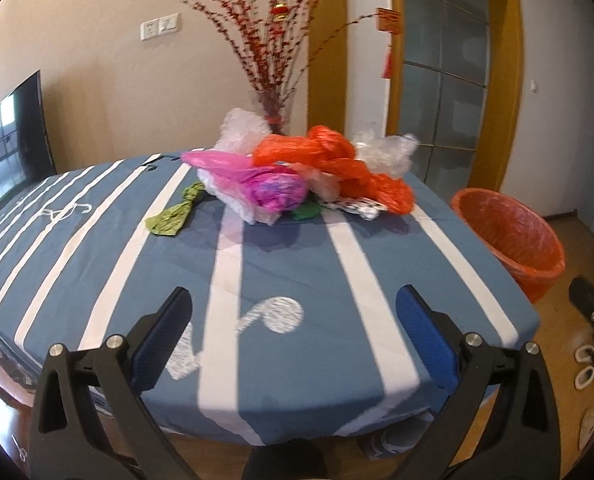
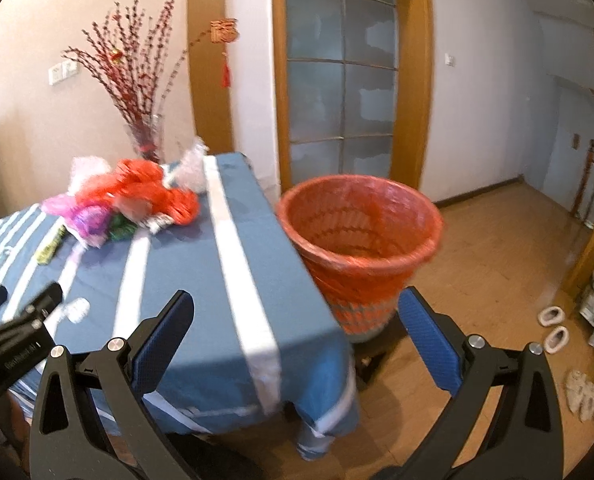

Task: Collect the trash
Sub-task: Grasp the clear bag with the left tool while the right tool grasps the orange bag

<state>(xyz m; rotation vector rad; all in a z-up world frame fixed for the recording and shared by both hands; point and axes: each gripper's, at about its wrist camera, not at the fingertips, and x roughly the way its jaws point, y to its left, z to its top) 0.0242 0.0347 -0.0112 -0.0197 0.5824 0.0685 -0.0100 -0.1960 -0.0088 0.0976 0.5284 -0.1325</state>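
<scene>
The trash is a loose heap of crumpled plastic bags at the far middle of the desk [image 1: 281,264]: a knotted orange plastic bag [image 1: 337,160], a magenta plastic bag with a purple bundle inside [image 1: 257,184], clear and white crinkled film wads [image 1: 385,150], a twisted olive-green wrapper [image 1: 173,216] lying just beside the heap on its left, and a small dark green scrap [image 1: 307,211] tucked under its front edge. All of this looks feather-light, soft and springy, likely to slip on smooth pads and to drag its neighbours along; the best purchase is probably a knot or a bunched fold, such as the twisted waist of the olive wrapper or the thick roll of the orange bag, not a single flat sheet. The left tongs [image 1: 293,344] are spread wide with nothing between the blue pads, hanging over the near edge of the desk, well apart from the heap. The right tongs [image 2: 297,344] are likewise wide open and empty, aimed at the desk's right corner and the orange-lined round waste basket [image 2: 357,256] that stands on the floor just beside the desk. The blue cloth with white stripes [image 2: 225,264] drapes loosely and could be snagged by a low pinch. Behind the heap stands a glass vase of red blossom branches [image 1: 273,60], close enough to be knocked; beyond are a wood-framed glass door [image 2: 337,80], wooden flooring and slippers [image 2: 553,328].
</scene>
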